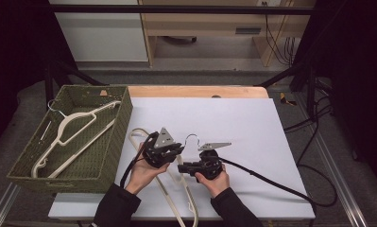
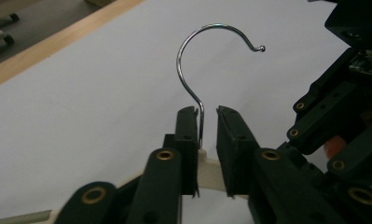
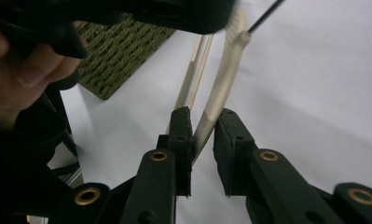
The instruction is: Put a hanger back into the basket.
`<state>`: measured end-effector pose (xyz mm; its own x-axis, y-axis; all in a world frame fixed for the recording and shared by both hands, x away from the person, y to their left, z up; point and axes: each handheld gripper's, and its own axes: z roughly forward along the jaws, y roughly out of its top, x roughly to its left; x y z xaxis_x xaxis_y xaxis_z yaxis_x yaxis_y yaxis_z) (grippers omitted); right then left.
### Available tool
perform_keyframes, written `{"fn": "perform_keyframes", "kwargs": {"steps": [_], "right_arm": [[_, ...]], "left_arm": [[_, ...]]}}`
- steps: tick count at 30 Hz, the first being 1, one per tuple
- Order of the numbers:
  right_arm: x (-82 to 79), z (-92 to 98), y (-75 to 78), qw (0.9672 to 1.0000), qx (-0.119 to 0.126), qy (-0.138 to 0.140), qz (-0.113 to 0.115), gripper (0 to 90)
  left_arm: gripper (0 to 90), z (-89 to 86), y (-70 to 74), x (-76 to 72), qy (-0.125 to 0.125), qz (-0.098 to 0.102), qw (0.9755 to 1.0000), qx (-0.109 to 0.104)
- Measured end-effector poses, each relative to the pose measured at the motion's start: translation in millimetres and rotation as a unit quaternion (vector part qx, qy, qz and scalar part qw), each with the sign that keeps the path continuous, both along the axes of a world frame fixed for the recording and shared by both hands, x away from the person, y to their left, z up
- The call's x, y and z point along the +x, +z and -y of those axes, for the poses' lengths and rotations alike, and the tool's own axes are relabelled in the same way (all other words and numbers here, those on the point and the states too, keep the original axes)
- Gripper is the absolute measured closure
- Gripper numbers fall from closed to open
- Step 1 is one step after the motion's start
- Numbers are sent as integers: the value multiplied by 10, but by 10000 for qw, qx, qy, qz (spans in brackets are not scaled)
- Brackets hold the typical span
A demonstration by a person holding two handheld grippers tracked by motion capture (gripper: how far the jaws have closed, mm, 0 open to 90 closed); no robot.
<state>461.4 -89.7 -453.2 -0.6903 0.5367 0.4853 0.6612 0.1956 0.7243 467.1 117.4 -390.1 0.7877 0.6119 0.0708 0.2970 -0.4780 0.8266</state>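
Both hands work a cream plastic hanger at six o'clock on the white table sheet. Left gripper straddles the neck below the wire hook: the hook's stem rests against one pad, a gap shows at the other, so its jaws stand slightly apart. Right gripper has the hanger's shoulder bar between its jaws, which are nearly together; whether both pads press it is unclear. At nine o'clock, a green woven basket holds another hanger.
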Motion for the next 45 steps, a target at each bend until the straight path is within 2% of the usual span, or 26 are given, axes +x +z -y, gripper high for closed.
{"fn": "perform_keyframes", "kwargs": {"steps": [6, 10, 12, 15, 17, 20, 21, 25, 29, 35, 39, 42, 45], "right_arm": [[-3, 61, 116, 9999, 34, -86, 78, 826], [-16, 103, 177, 9999, -34, -60, 84, 845], [-26, 123, 210, 9999, -48, -31, 125, 855], [-45, 158, 269, 9998, -69, 16, 191, 869], [-57, 181, 306, 9996, -114, 58, 269, 873], [-94, 222, 342, 9987, -219, 234, 402, 873], [-107, 232, 346, 9983, -210, 311, 445, 873], [-156, 246, 368, 9965, -227, 610, 525, 874], [-192, 272, 418, 9946, -167, 826, 612, 874], [-215, 291, 451, 9917, -153, 1076, 688, 874], [-215, 279, 439, 9905, -184, 1179, 679, 874], [-217, 277, 436, 9898, -211, 1239, 675, 873], [-224, 269, 443, 9890, -227, 1290, 683, 872]], "left_arm": [[465, -352, 137, -107, 248, 117, 9984, -485], [318, -574, 104, -168, 346, 79, 9974, -619], [263, -658, 63, -190, 365, -17, 9971, -662], [193, -734, 8, -223, 349, -44, 9970, -684], [164, -741, 2, -223, 325, -92, 9976, -607], [141, -722, -2, -233, 208, -146, 9977, -635], [137, -710, -7, -241, 172, -135, 9982, -563], [148, -653, -60, -246, -23, -192, 9991, -383], [208, -575, -134, -232, -325, -309, 9989, -111], [394, -546, -162, -232, -580, -365, 9976, -22], [499, -539, -171, -234, -647, -362, 9972, 73], [589, -556, -162, -227, -674, -424, 9968, 53], [613, -551, -153, -240, -748, -417, 9962, 139]]}}
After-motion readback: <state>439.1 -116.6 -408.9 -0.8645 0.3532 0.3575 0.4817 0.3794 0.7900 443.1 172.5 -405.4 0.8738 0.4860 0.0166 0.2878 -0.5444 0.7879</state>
